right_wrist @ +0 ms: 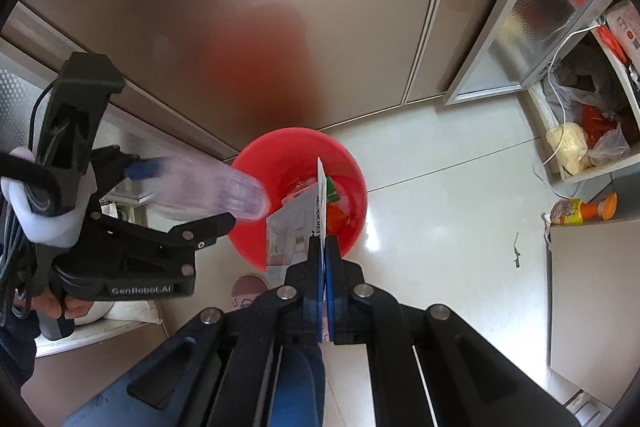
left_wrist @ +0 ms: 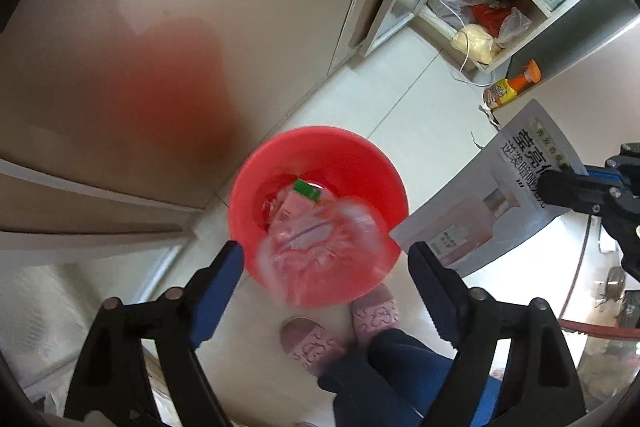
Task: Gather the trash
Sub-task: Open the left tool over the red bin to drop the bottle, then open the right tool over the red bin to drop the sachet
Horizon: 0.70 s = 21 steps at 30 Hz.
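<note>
We see left tongs [left_wrist: 326, 259] spread wide above red bin [left_wrist: 256, 179], pads clear of bottle [left_wrist: 320, 243]. Bottle blurred, between tongs and bin mouth; from right view its long axis slants down toward bin. We judge it released, dropping in. Carton [left_wrist: 298, 201] already inside bin. Right tongs [right_wrist: 323, 247] clamped tight on leaflet [right_wrist: 296, 227], edge-on, hanging over bin's near rim. Bin lies straight below both tongs; we judge next drop needs only right tongs opening over mouth.
</note>
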### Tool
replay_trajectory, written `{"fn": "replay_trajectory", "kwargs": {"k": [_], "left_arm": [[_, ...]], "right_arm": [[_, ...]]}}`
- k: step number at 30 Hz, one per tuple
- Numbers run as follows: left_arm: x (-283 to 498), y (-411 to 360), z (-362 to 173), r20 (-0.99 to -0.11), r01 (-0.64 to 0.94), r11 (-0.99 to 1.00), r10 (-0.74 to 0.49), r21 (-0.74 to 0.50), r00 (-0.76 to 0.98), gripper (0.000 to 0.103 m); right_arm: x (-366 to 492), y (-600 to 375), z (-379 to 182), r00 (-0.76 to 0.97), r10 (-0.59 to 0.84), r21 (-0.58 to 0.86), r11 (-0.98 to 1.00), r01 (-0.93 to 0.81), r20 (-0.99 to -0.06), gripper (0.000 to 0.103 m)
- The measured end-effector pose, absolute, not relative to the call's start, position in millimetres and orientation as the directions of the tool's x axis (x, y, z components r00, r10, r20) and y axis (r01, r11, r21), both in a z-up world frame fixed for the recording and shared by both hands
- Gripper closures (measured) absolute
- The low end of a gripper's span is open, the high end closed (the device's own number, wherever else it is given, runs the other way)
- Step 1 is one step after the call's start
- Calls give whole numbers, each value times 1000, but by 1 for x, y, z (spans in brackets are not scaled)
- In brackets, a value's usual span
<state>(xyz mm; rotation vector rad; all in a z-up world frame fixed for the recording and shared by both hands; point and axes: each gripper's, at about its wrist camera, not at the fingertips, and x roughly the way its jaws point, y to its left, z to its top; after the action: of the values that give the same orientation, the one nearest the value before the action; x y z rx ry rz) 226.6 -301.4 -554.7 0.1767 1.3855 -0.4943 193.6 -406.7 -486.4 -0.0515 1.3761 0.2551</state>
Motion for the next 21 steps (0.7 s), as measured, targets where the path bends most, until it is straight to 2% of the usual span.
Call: {"fn": "replay_trajectory", "kwargs": {"k": [21], "left_arm": [[221, -244, -539, -975, 343, 929, -186, -135, 119, 20]], "right_arm": [[199, -372, -497, 134, 82, 46, 967, -251, -988, 102]]}}
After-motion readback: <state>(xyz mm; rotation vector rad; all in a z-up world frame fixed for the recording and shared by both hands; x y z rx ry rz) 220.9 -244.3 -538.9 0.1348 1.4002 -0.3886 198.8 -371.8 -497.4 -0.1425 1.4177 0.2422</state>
